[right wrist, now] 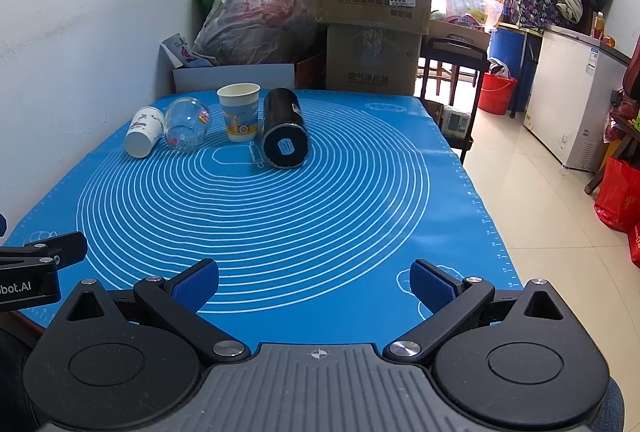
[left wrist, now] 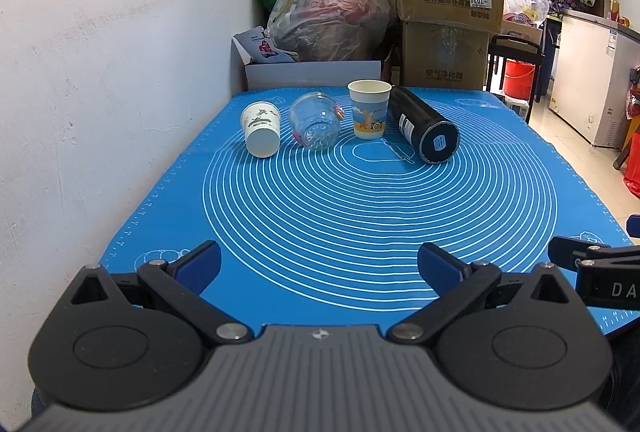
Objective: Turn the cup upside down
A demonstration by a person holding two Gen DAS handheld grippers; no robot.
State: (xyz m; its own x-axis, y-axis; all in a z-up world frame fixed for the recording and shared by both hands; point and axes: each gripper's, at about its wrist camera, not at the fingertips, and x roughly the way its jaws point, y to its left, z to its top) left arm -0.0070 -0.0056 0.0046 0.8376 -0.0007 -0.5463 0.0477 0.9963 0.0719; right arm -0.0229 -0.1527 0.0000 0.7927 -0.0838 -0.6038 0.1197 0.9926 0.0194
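1. Your target, the printed paper cup (left wrist: 369, 108), stands upright, mouth up, at the mat's far end.
2. Just left of that cup the glass cup (left wrist: 316, 125) and white paper cup (left wrist: 261, 128) lie tipped; just right lies the black flask (left wrist: 424, 123).
3. Both tongs, left gripper (left wrist: 318, 266) and right gripper (right wrist: 314, 282), gape wide, empty, well short of the cup, seemingly ready to approach.

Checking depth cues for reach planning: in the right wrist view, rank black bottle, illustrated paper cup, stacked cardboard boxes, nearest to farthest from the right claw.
1. Black bottle: lying on its side mid-mat, base toward the right claw.
2. Illustrated paper cup: upright, just left of the bottle, slightly farther back.
3. Stacked cardboard boxes: beyond the mat's far edge.
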